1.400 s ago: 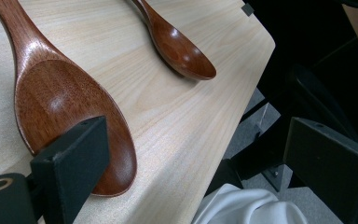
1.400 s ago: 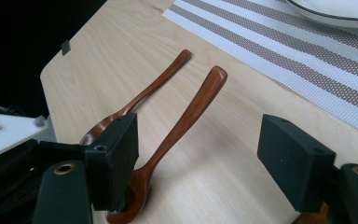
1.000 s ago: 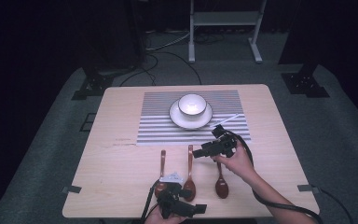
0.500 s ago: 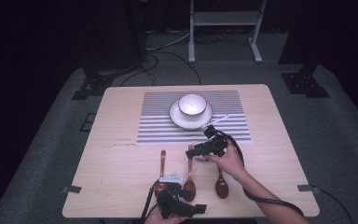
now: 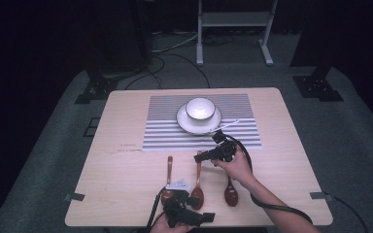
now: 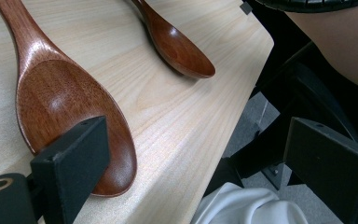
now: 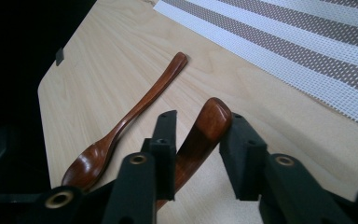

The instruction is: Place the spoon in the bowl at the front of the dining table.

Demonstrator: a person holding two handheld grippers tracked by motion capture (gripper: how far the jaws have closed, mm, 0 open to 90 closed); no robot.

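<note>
Three brown wooden spoons lie side by side on the table's near half: left spoon [image 5: 169,178], middle spoon [image 5: 197,183], right spoon [image 5: 230,193]. My right gripper [image 5: 205,157] is open at the middle spoon's handle tip, and in the right gripper view its jaws stand closely on either side of that handle [image 7: 204,133], with the left spoon [image 7: 121,127] beyond. My left gripper [image 5: 194,214] is open at the near table edge. In the left gripper view one jaw hangs over the middle spoon's bowl [image 6: 60,107], the other past the edge; the right spoon [image 6: 179,46] lies farther off.
A white bowl [image 5: 199,108] sits on a white plate [image 5: 183,122] on a striped placemat [image 5: 165,131] at the table's far half. A stand [image 5: 233,29] and cables are on the floor behind. The near table edge [image 6: 223,135] drops off under my left gripper.
My right gripper has moved left and slightly nearer, from above the right spoon's handle to the middle spoon's handle tip. The left gripper and the spoons have stayed put.
</note>
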